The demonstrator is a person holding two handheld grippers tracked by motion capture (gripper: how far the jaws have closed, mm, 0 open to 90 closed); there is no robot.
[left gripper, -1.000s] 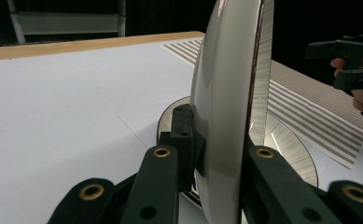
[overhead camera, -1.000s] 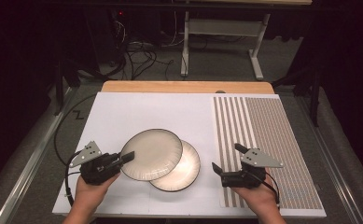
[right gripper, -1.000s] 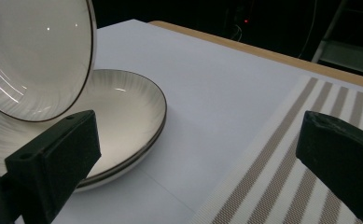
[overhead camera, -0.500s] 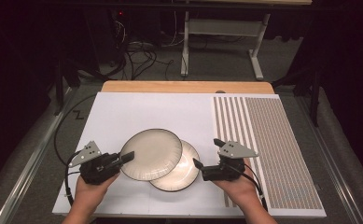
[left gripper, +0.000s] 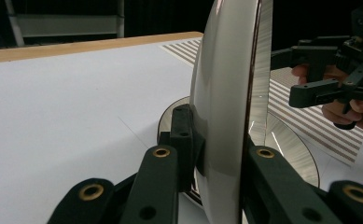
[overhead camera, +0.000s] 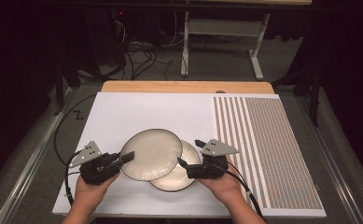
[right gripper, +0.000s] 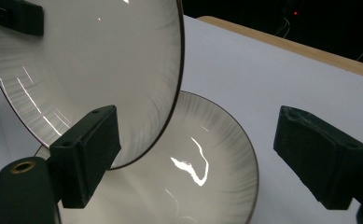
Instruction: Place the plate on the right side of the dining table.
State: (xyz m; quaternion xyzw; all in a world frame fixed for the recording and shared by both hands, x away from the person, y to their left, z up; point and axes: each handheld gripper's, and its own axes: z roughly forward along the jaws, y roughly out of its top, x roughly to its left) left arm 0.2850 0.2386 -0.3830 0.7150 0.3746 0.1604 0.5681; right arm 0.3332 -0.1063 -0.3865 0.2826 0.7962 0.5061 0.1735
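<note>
Plates number two, both round, glossy cream ceramic with a thin dark rim: the upper plate (overhead camera: 150,154) is clamped at its left rim by the left tongs (overhead camera: 127,157) and held tilted above the white bench (overhead camera: 123,116), apparently to free the lower plate (overhead camera: 181,175) lying flat beneath it. The right tongs (overhead camera: 187,154) have just been closing, pads still clear, straddling the lower plate's right rim, probably for a second grip.
</note>
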